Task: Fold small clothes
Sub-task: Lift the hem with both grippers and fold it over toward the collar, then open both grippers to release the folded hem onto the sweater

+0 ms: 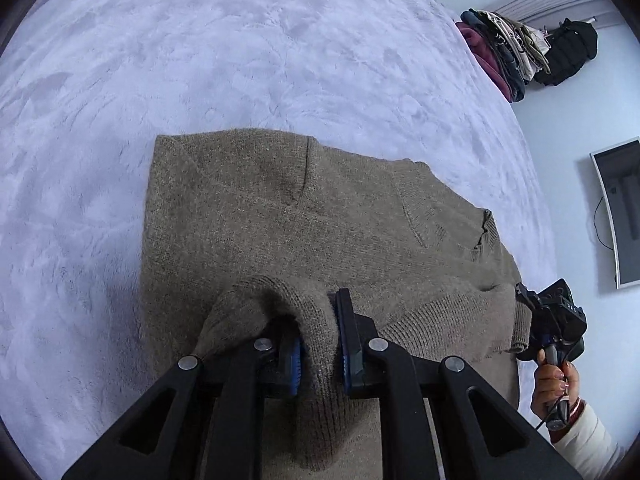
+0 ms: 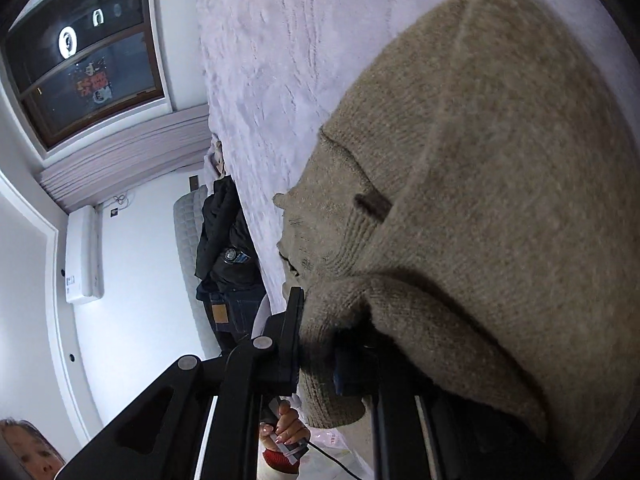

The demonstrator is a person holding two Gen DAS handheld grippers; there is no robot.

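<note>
1. Taupe knitted wool fills the lower middle of the left wrist view: a sweater [image 1: 304, 216] lies spread on a pale lilac plush blanket [image 1: 240, 48] that covers the upper half of the frame.
2. The left gripper [image 1: 318, 354] sits at the bottom centre, its blue-padded jaws closed on a raised fold of the sweater's knit, which bulges up between and over the fingers.
3. At the right edge of the same view, the right gripper [image 1: 550, 320] meets the sweater's ribbed cuff [image 1: 520, 328]; a hand [image 1: 554, 384] holds its handle just below.
4. In the right wrist view the sweater [image 2: 500, 160] occupies the right half of the frame, draped thickly over the right gripper [image 2: 318, 356] at lower centre, whose jaws pinch a bunched roll of knit.
5. The ribbed neckline [image 2: 340, 240] shows at mid-frame, resting on the blanket [image 2: 272, 60].
6. A pile of folded clothes [image 1: 504, 48] lies at the blanket's edge in the upper right of the left wrist view, with a black bag [image 1: 568, 52] just beside it.
7. A dark window [image 2: 80, 60] fills the upper left of the right wrist view, and a white wall unit [image 2: 82, 256] sits at mid-left.
</note>
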